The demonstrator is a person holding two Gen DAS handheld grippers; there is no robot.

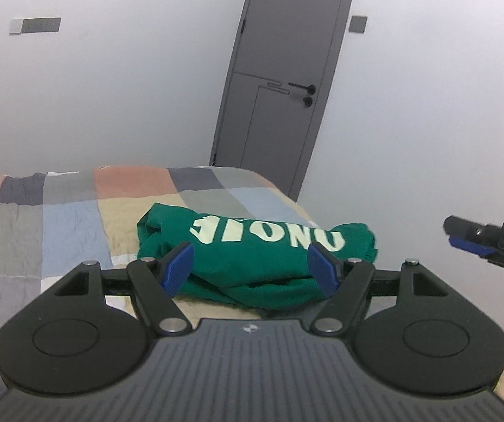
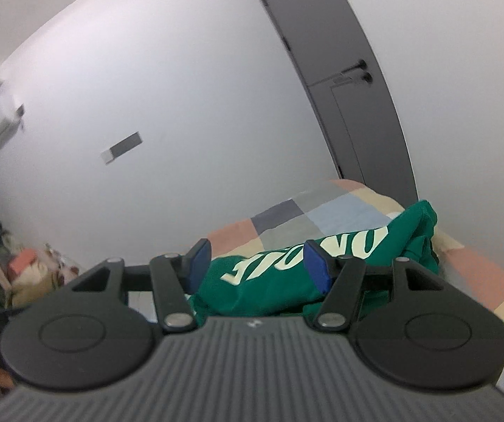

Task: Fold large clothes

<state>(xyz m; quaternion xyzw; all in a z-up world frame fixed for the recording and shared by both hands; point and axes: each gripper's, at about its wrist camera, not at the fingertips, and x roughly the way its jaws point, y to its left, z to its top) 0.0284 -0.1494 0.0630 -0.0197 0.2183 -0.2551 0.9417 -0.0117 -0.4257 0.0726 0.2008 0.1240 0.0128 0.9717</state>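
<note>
Pale letters on the folded green garment (image 1: 252, 256) read upside down, roughly "ONOIL"; not fully legible.

Green garment (image 1: 252, 263): soft matt knit cloth, creased, with flat pale printed lettering. Bedspread (image 1: 72, 221): matt woven patchwork cloth, lightly wrinkled. Left gripper (image 1: 252, 270) and right gripper (image 2: 257, 263): matt black plastic bodies with a ribbed grey panel near the camera, dull metal pivot pins, and blue finger pads (image 1: 178, 269) of finely ridged plastic. Door (image 1: 283, 70): smooth satin grey panel. Wall (image 1: 111, 88): smooth, matt, painted.
</note>
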